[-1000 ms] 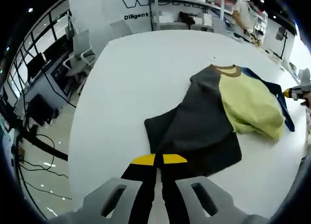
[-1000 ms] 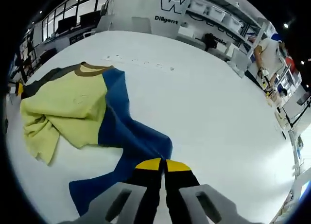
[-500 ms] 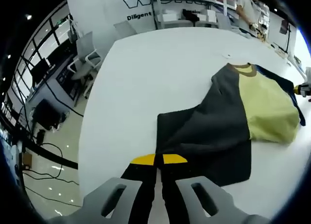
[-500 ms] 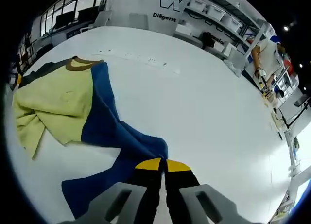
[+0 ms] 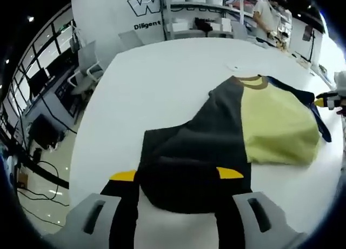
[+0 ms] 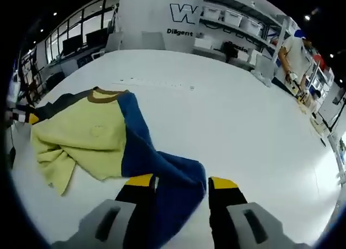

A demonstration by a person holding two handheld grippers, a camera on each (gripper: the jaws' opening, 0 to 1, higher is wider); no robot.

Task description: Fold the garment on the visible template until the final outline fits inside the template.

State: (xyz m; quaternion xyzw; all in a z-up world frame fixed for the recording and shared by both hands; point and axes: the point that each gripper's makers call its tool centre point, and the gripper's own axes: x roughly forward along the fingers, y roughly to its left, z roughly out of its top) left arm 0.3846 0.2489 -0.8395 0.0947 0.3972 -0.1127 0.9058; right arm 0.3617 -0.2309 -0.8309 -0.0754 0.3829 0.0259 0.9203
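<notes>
A T-shirt lies crumpled on the white table: yellow-green body, brown collar, dark grey sleeve, blue sleeve. My left gripper is open, its jaws straddling the end of the grey sleeve without pinching it. My right gripper is open too, with the bunched end of the blue sleeve lying between its jaws. The yellow-green body is rumpled at its lower edge. Faint printed marks run across the table beyond the collar.
The table's left edge drops to the floor, with office chairs beyond it. A person in a white shirt stands by shelves at the back right. Bare white tabletop stretches to the right of the shirt.
Both grippers were shut on the sleeve ends; both have now opened and let go. The shirt has settled on the table, spread a little wider.
</notes>
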